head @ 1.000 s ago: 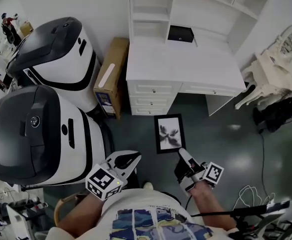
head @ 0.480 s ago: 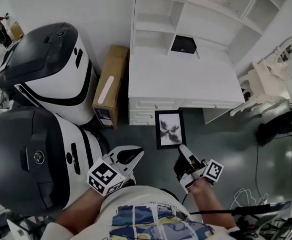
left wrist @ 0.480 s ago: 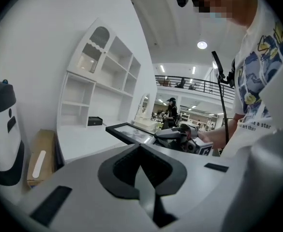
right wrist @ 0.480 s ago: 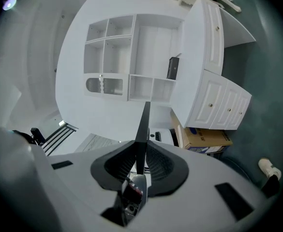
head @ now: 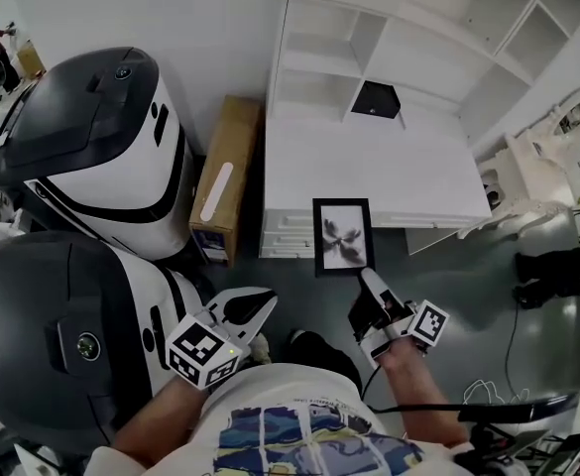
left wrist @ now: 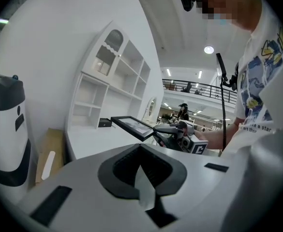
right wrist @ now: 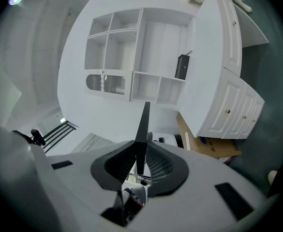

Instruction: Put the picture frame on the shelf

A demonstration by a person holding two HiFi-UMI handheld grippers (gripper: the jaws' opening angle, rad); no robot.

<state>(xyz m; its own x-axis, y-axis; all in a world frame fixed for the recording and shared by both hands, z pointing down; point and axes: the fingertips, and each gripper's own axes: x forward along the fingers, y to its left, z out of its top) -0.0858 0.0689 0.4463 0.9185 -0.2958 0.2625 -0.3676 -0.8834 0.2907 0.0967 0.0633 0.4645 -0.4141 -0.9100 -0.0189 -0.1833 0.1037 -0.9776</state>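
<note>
The picture frame is clamped edge-on in the right gripper near the white desk, and the left gripper is seen closed and empty.

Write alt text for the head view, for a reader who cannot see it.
Seen from above, the right gripper holds a black picture frame by its near edge, its jaws shut on it, in front of a white desk with shelves. The left gripper is empty beside it; two large black-and-white machines and a cardboard box stand at left.
</note>
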